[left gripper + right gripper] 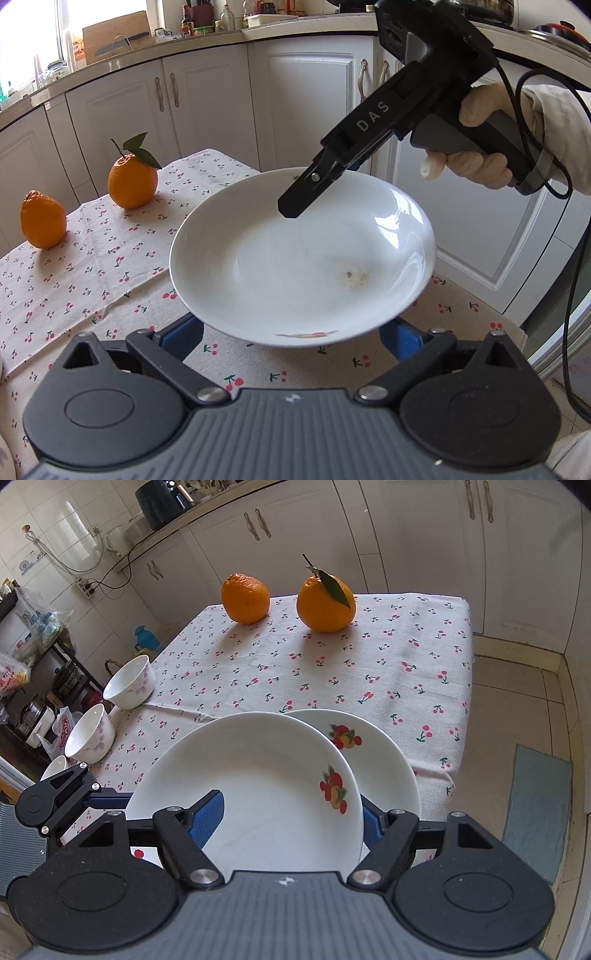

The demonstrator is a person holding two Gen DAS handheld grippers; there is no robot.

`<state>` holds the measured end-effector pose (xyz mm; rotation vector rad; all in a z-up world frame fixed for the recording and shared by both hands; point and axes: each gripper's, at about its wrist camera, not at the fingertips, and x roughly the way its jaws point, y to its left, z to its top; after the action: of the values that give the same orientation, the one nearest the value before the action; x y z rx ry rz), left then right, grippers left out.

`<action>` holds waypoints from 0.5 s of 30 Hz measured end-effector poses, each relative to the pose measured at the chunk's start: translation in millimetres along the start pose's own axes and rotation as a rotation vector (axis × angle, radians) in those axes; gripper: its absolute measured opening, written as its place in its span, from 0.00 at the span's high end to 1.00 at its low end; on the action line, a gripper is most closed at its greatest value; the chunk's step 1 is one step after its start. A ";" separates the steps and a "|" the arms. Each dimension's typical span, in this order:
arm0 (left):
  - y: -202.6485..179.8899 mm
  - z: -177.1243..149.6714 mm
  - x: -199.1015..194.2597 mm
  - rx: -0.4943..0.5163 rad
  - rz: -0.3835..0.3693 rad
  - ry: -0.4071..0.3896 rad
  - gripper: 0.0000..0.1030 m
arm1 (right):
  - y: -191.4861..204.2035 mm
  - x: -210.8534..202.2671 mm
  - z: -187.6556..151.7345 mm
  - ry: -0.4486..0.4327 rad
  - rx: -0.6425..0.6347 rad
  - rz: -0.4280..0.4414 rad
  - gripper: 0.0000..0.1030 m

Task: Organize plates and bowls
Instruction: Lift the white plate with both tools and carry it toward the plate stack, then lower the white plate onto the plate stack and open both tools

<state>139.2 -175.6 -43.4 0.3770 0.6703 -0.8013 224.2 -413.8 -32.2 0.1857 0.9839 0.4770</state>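
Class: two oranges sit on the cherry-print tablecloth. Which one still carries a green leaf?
The larger round orange with stem and green leaf, standing nearer the cabinets; the smaller orange is bare.

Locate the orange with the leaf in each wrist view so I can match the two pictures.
Left wrist view: the leafed orange stands upper left on the cherry tablecloth, right of the plain orange.
Right wrist view: the leafed orange stands top centre near the table's far edge, again right of the plain orange.
Shared landmark: the held white plate, gripped at the rim by the right claw.
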 end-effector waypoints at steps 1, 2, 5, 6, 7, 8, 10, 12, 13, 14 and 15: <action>0.3 0.7 1.1 0.001 -0.001 -0.001 0.02 | -1.2 -0.2 -0.4 -0.001 0.003 -0.002 0.23; 0.8 1.2 2.1 0.001 -0.002 -0.002 0.02 | -3.1 -0.6 -0.9 -0.002 0.006 -0.004 0.23; 3.2 3.3 6.3 -0.003 -0.004 -0.001 0.02 | -7.1 -0.7 -1.9 0.000 0.013 -0.012 0.23; 4.4 3.9 8.1 -0.007 -0.004 0.003 0.02 | -8.1 -0.9 -2.3 0.000 0.015 -0.015 0.23; 5.5 4.2 9.9 -0.009 -0.004 0.004 0.02 | -9.0 -1.2 -2.8 -0.001 0.018 -0.018 0.23; 6.7 4.7 11.0 -0.009 -0.004 0.003 0.02 | -10.1 -1.6 -3.4 -0.001 0.021 -0.021 0.23; 8.1 6.2 12.8 -0.001 -0.002 -0.001 0.02 | -12.0 -1.9 -4.4 -0.003 0.028 -0.025 0.23; 9.7 7.5 15.7 0.004 -0.003 -0.001 0.02 | -13.5 -2.3 -5.1 -0.003 0.036 -0.028 0.23; 9.4 7.9 16.4 0.009 -0.001 -0.003 0.02 | -13.8 -2.5 -5.5 -0.003 0.039 -0.031 0.23; 8.8 8.2 16.8 0.016 0.002 -0.006 0.02 | -13.7 -3.2 -6.0 -0.004 0.039 -0.035 0.23; 8.4 8.7 17.1 0.023 0.001 -0.012 0.02 | -13.8 -3.8 -6.4 -0.003 0.038 -0.038 0.23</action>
<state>157.9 -184.0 -48.1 0.3937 0.6501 -0.8102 221.3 -428.2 -37.8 0.2013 0.9920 0.4231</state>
